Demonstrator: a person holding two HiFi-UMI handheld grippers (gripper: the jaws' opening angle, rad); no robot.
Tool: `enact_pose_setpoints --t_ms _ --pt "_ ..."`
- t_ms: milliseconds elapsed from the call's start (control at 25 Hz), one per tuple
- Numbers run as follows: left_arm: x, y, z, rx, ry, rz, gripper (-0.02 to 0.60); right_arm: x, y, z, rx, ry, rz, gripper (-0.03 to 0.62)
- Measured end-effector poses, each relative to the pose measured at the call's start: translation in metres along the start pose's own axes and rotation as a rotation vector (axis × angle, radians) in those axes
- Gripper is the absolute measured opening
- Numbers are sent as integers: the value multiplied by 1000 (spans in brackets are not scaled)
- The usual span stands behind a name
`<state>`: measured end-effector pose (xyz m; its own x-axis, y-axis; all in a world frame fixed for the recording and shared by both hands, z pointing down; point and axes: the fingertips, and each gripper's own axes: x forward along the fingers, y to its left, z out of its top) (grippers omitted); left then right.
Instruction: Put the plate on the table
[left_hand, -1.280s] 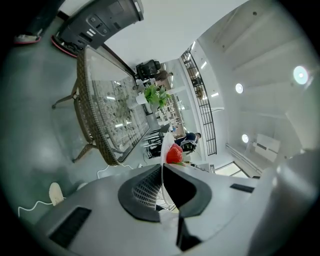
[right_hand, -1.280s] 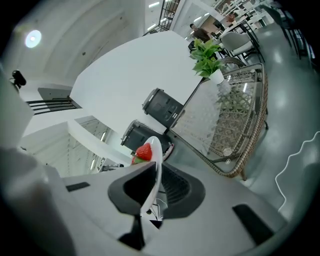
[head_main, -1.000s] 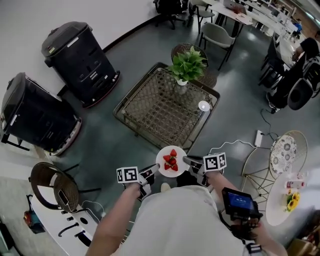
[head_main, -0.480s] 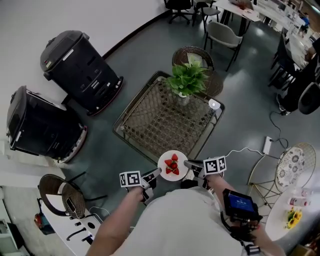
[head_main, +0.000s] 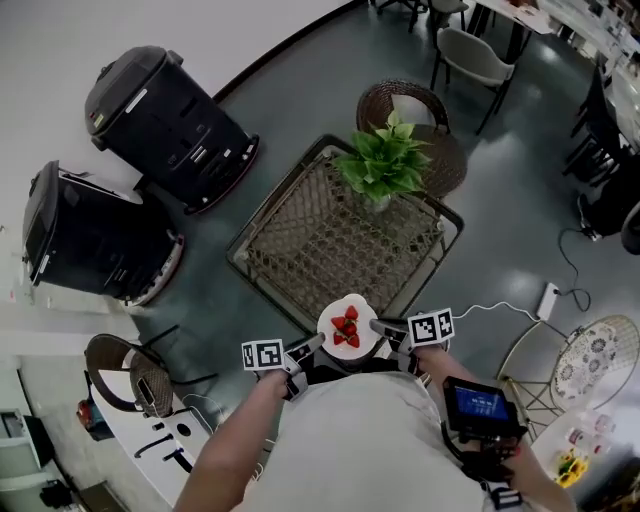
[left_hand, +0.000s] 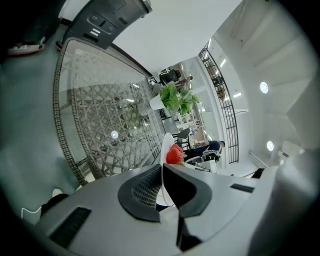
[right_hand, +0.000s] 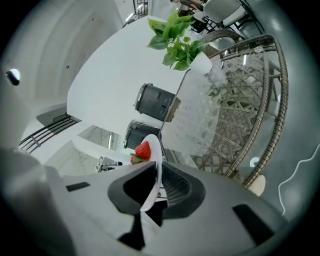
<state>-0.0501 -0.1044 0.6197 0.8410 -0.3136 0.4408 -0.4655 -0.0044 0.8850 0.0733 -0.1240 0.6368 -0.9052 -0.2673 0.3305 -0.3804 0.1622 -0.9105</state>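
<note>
Left gripper (left_hand: 162, 174): fingers (left_hand: 142, 189) clenched on the plate (left_hand: 164, 147) rim, thin white edge pinched between the dark pads. Right gripper (right_hand: 159, 175): same, fingers (right_hand: 176, 187) clamped on the opposite rim. The plate spans the gap between the two sets of fingers, roughly level in the head view. Strawberries (head_main: 344, 327) are piled mid-plate, just past both fingertips.

The plate is over the near rim of the bench (head_main: 262, 222), close in front of the person's torso. Whether it touches the glass can't be told.

Ahead of the fingers:
- The bench's glass top over wicker lattice runs from the fingertips toward the far side.
- The plant (head_main: 384, 165) in a white pot stands at the far end of the bench. It is well ahead of the fingers, a bit to the right fingers' side.
- The far chair (head_main: 402, 105), wicker, is just beyond the plant against the bench's far corner.
- A grey chair (head_main: 472, 55) stands further out.

Left of the left fingers:
- Black units (head_main: 165, 110), two of them, stand on the floor by the wall, well apart from the bench.
- The near chair (head_main: 122, 372), also wicker, is behind and left of the left fingers.

Right of the right fingers:
- A cable (head_main: 500, 308) lies on the floor and ends at a power strip (head_main: 548, 298).
- A round table (head_main: 580, 350) is beyond that, well apart.
- A screen (head_main: 478, 404) sits at the person's side, behind the right fingers.
</note>
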Motion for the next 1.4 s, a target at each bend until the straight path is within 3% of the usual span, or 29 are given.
enact_pose_setpoints --t_ms 520,960,1400 --pt "5 36 4 -93 -47 78 13 30 -27 4 20 148 -19 29" --pt "22 68 19 -121 -13 53 14 47 -53 13 53 164 -91 29" --pt "42 107 51 -159 -26 103 13 80 -84 41 30 200 -157 29"
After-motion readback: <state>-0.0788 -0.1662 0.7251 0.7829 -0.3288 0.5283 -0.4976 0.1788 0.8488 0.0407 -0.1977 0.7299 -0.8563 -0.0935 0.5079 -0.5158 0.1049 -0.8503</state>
